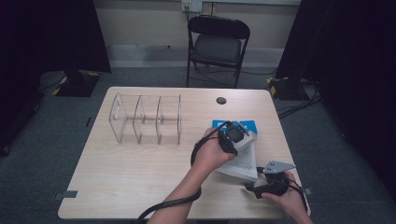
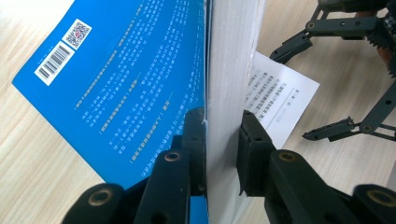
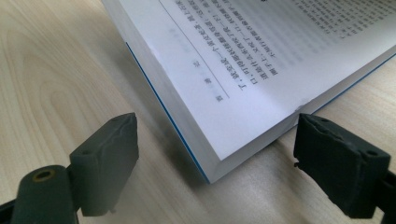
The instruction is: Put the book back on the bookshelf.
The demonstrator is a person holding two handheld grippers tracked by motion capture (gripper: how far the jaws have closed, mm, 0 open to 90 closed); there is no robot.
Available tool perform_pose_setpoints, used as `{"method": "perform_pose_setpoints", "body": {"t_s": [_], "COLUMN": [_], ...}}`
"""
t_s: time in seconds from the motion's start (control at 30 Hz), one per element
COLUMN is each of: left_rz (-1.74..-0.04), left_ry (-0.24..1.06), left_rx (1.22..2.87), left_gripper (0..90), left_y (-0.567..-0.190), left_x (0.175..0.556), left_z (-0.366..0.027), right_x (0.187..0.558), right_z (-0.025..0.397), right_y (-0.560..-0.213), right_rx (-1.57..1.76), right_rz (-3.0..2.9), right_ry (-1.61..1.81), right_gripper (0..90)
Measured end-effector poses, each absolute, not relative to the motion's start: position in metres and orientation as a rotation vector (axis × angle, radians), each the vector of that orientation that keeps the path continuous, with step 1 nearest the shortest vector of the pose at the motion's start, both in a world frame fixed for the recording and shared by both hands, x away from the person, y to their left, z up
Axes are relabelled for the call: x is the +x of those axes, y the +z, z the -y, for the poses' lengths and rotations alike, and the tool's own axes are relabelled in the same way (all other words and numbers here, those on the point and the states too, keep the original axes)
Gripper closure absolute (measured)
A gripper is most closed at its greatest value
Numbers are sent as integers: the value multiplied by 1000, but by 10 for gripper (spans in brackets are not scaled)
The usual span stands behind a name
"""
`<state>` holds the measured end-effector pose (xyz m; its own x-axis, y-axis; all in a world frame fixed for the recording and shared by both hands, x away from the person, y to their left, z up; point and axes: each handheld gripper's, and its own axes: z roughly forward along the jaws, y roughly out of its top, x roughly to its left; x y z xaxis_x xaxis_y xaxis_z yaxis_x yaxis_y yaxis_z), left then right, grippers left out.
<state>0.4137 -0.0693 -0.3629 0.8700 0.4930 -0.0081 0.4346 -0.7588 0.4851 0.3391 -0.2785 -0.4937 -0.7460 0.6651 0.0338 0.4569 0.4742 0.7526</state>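
Blue book barcode in left gripper view w/ jaws clamped

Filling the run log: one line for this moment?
left gripper: shut on lifted block of book pages | right gripper: open at book's near corner, not touching | organizer: clear, apart on table

On the bench lies 1 book, open, with 1 blue cover that carries 1 barcode and 1 QR code. There is 1 clear rack with 3 compartments side by side. 2 grippers work here: 1 left gripper and 1 right gripper, each with 2 black jaws. Beyond the bench stands 1 folding chair. 1 dark round spot marks the bench top.
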Motion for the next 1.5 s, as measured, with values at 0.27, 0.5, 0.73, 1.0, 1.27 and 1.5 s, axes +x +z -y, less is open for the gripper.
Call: {"method": "perform_pose_setpoints", "body": {"t_s": [0.27, 0.5, 0.73, 1.0, 1.27, 1.5], "left_rz": [-688, -695, -681, -674, -675, -671], "left_ry": [156, 147, 143, 143, 143, 143], "left_rx": [2563, 2567, 2592, 2593, 2593, 2600], "left_gripper": [761, 761, 761, 760, 760, 760], "left_y": [-353, -346, -338, -339, -340, -340], "left_x": [417, 418, 417, 417, 416, 416], "left_z": [72, 72, 73, 71, 71, 71], "right_x": [339, 340, 341, 341, 342, 342], "right_z": [280, 282, 284, 288, 289, 290], "right_y": [-495, -496, -497, -491, -489, -486], "right_rx": [970, 986, 1002, 1015, 1021, 1019], "right_rz": [-2441, -2402, -2377, -2329, -2323, -2309], "right_ry": [1126, 1141, 1159, 1228, 1255, 1268], "right_gripper": [136, 136, 132, 132, 141, 153]}}
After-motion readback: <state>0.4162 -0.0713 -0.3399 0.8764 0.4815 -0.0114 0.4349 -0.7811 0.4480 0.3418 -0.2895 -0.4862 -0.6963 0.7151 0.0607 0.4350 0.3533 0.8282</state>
